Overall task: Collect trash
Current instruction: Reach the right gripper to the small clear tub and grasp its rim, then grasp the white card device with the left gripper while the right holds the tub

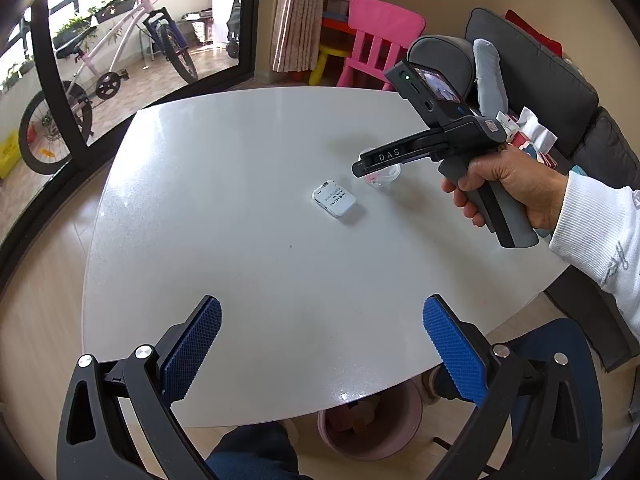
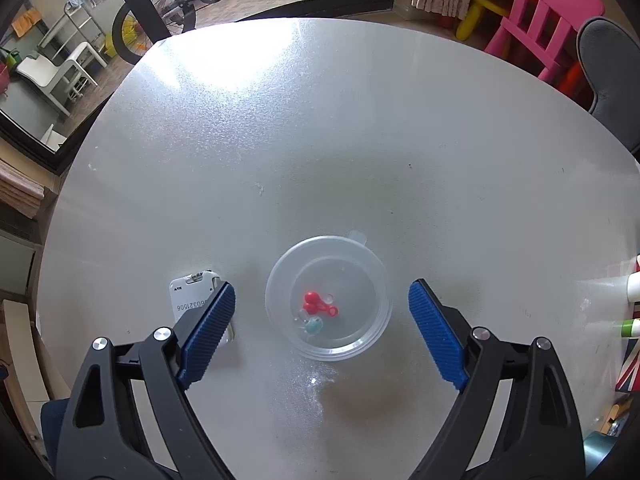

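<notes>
A clear plastic cup (image 2: 328, 298) is seen standing upright on the white worktop (image 2: 320, 140). Small red, blue and clear bits (image 2: 318, 308) are seen lying at its bottom. The right gripper (image 2: 322, 330) is held above the cup, pointing down, and its blue pads (image 2: 434, 334) are spread wide on both sides of the cup without touching it. A small white card (image 2: 188, 294) is seen lying flat just beside the cup, partly hidden by one pad. In the left wrist view, the left gripper (image 1: 322, 354) is held over the near edge of the worktop, spread wide, with nothing between its pads. A pink bin (image 1: 370, 424) is seen on the floor under the worktop. The right gripper is held by a hand (image 1: 508, 188) in a white sleeve.
</notes>
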The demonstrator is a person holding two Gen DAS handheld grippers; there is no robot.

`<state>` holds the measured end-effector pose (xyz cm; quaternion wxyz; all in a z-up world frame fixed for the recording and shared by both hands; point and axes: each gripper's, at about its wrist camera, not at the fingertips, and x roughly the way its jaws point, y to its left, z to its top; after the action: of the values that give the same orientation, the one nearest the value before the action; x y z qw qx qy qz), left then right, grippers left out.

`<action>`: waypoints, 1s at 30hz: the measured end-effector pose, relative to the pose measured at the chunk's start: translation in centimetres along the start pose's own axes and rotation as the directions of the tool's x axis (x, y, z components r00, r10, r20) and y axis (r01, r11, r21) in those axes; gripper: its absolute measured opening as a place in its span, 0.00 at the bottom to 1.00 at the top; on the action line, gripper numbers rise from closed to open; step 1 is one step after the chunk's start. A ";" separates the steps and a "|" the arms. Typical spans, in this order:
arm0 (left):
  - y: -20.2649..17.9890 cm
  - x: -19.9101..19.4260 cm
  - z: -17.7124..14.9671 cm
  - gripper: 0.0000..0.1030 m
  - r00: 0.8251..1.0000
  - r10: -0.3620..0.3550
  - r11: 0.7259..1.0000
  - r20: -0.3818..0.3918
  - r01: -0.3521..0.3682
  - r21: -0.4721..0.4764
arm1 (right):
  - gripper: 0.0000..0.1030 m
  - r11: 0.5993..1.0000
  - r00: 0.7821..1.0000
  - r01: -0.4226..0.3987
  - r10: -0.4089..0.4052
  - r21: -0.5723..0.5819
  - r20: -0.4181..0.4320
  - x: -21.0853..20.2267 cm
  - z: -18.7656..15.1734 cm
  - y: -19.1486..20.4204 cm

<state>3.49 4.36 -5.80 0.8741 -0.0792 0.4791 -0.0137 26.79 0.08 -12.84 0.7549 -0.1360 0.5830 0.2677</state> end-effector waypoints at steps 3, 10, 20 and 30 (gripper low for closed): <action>0.1 0.2 0.0 0.94 1.000 -0.001 1.000 -0.001 0.001 -0.005 | 0.72 1.000 1.000 -0.004 0.004 -0.012 -0.020 0.6 0.1 0.3; 0.0 0.2 -0.2 0.94 1.000 -0.006 1.000 -0.004 0.006 -0.011 | 0.58 1.000 1.000 0.003 -0.004 -0.017 -0.017 0.7 0.4 0.1; -0.1 1.2 0.6 0.94 1.000 -0.025 1.000 -0.001 0.025 0.003 | 0.58 1.000 0.999 -0.003 0.003 -0.022 0.034 -3.4 -2.2 0.0; -1.2 3.8 3.6 0.94 0.999 -0.037 0.997 -0.001 0.037 0.070 | 0.58 0.998 0.997 -0.039 0.042 -0.039 0.062 -8.8 -7.7 -0.6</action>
<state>8.61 3.27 -6.87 0.8758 -0.0576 0.4769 -0.0467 19.35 -6.51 -6.65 0.7647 -0.1298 0.5565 0.2979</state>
